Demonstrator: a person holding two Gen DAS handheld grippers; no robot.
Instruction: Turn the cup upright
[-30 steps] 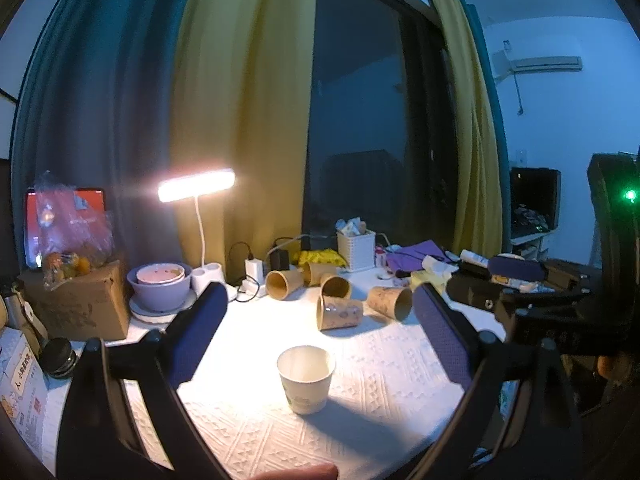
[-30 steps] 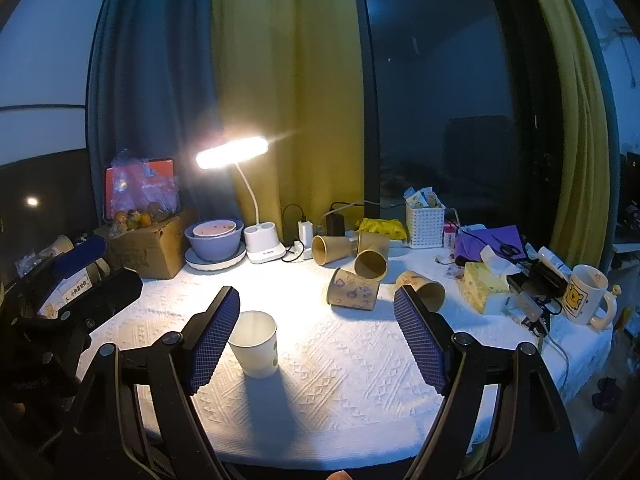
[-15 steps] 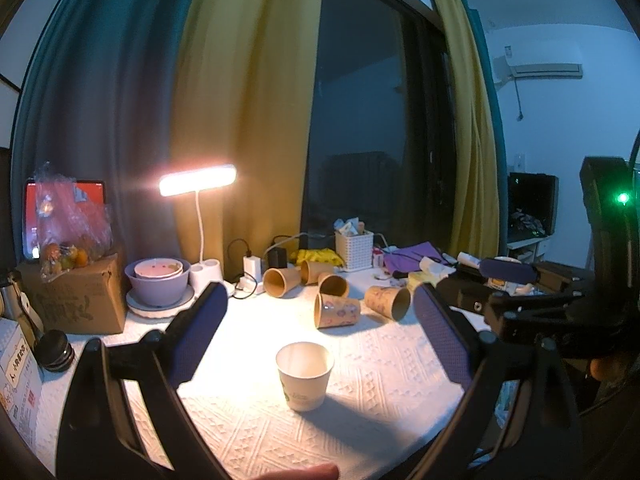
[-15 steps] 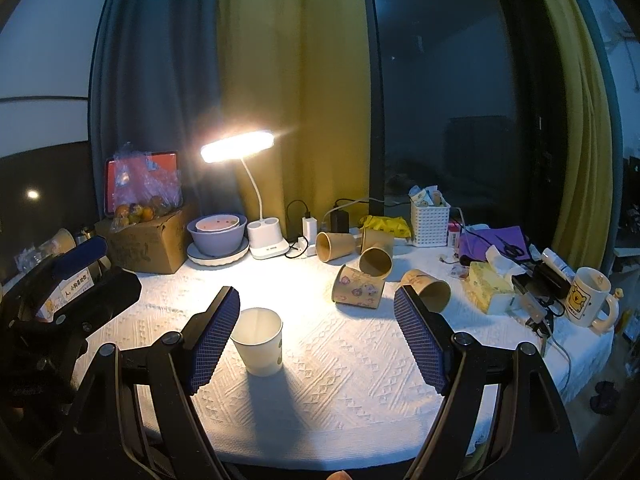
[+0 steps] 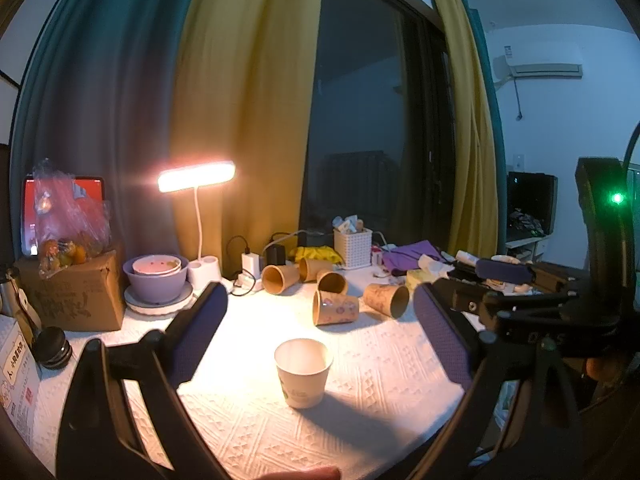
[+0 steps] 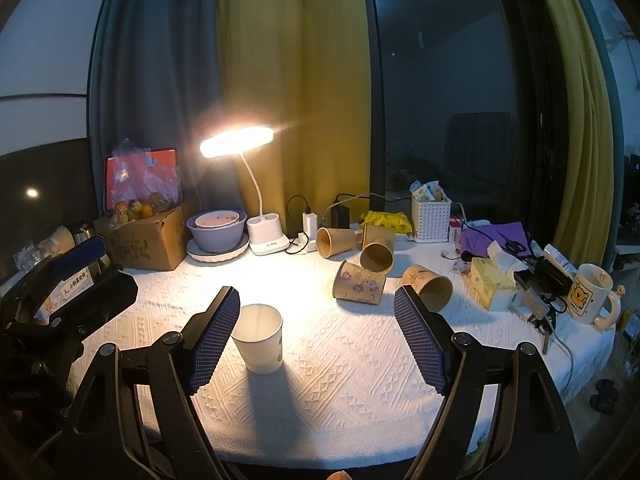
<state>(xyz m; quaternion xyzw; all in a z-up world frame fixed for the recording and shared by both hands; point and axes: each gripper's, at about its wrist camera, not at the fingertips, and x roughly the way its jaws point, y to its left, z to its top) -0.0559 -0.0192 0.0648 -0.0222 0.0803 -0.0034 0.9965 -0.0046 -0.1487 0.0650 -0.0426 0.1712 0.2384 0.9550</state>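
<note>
White cup (image 5: 303, 372) stands upright w/ its mouth up on the desk (image 5: 380, 360) near the front – L gripper (image 5: 320, 344) and R gripper (image 6: 316, 340) both hold jaws wide w/ nothing in them, brown cups (image 5: 336, 307) lie tipped over farther back by the lamp (image 5: 196, 176).

Dark window (image 5: 360, 128) behind table, night outside. Mustard curtain (image 5: 240, 100) and grey-blue curtain (image 5: 100, 100) left of glass; second mustard curtain (image 5: 468, 120) at right edge. White wall (image 5: 560, 120) at right carries air conditioner (image 5: 540, 66). Lit desk lamp (image 6: 238, 142) is main light source. Table (image 6: 360, 360) under white textured cloth. Dark screen, possibly monitor (image 5: 530, 200), on far shelf.
</note>
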